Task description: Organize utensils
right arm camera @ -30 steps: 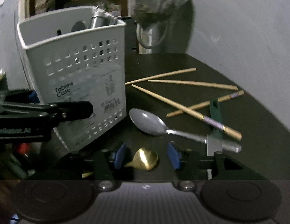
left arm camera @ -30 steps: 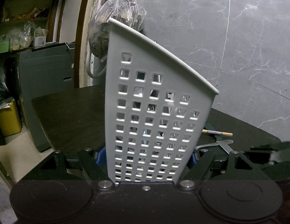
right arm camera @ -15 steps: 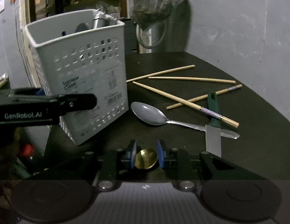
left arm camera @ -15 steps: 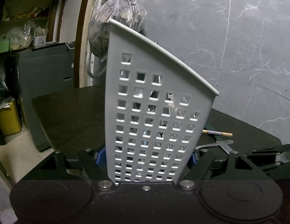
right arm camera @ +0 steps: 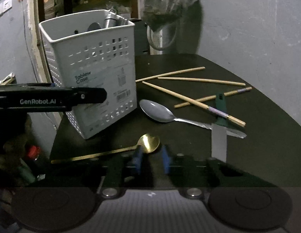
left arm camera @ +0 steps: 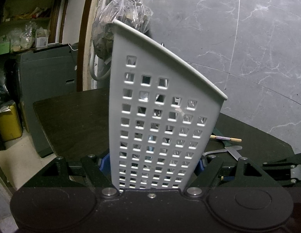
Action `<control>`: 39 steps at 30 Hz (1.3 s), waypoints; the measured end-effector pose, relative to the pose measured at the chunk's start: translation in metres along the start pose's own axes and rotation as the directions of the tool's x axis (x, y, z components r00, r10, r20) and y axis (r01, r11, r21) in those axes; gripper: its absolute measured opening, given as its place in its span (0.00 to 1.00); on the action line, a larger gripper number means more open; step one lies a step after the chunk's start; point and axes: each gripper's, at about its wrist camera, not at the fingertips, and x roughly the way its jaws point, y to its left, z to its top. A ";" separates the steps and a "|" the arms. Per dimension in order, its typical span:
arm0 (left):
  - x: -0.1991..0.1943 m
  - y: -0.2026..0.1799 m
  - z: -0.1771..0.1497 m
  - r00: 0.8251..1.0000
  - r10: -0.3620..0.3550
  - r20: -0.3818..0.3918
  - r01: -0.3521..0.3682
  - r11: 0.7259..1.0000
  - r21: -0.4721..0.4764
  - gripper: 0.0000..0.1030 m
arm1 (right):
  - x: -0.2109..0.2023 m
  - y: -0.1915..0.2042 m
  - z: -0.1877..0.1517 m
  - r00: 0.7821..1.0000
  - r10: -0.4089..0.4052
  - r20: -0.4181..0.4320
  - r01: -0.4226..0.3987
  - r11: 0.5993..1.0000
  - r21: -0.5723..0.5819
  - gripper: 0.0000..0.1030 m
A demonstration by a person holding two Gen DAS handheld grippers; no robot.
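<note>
A white perforated utensil basket sits between the fingers of my left gripper, which is shut on its base. The basket stands on the dark table in the right wrist view and holds some metal utensils. A gold spoon lies on the table, its bowl just ahead of my right gripper, whose blue pads stand apart. A silver spoon, a green-handled knife and several wooden chopsticks lie to the right.
The table's front edge drops off at the left, with bottles below it. A plastic bag hangs on the wall behind the basket. A grey marble wall stands close behind the table.
My right gripper was closed on the gold spoon's bowl half a second ago. Now its pads are apart and the spoon lies on the table ahead, handle to the left. The left gripper has not moved.
</note>
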 end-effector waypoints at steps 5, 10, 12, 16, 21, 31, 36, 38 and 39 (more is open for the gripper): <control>0.000 0.001 0.000 1.000 -0.003 0.002 0.003 1.000 0.000 0.77 | 0.004 -0.016 0.006 0.998 0.069 -0.008 -0.068 0.993 0.093 0.17; 0.001 0.001 0.000 1.000 -0.003 0.002 0.003 1.000 -0.003 0.77 | 0.008 -0.036 0.008 0.990 0.141 0.024 -0.143 0.968 0.208 0.38; 0.001 0.001 0.000 1.000 -0.003 0.001 0.003 1.000 -0.003 0.77 | 0.011 -0.029 0.010 0.991 0.132 0.024 -0.134 0.980 0.144 0.43; 0.001 0.001 0.000 1.000 -0.002 0.001 0.002 1.000 -0.005 0.77 | 0.016 -0.010 0.011 0.997 0.081 0.018 -0.081 0.997 0.013 0.29; 0.000 0.002 -0.001 1.000 -0.004 0.002 0.004 1.000 -0.006 0.77 | 0.017 -0.005 0.011 0.996 0.085 0.013 -0.084 0.996 -0.025 0.24; 0.000 0.002 -0.001 1.000 -0.002 0.001 0.002 1.000 -0.007 0.77 | 0.015 -0.004 0.010 0.997 0.069 0.029 -0.069 0.998 -0.015 0.07; 0.000 0.001 -0.001 1.000 -0.002 0.001 0.002 1.000 -0.007 0.77 | 0.015 -0.008 0.012 0.996 0.083 0.019 -0.083 0.996 0.012 0.07; 0.000 0.002 -0.001 1.000 -0.003 0.001 0.003 1.000 -0.007 0.77 | 0.016 -0.017 0.013 0.993 0.121 -0.007 -0.121 0.990 0.066 0.11; 0.000 0.002 -0.001 1.000 -0.002 0.001 0.002 1.000 -0.007 0.77 | 0.015 -0.020 0.013 0.990 0.140 -0.009 -0.139 0.988 0.072 0.16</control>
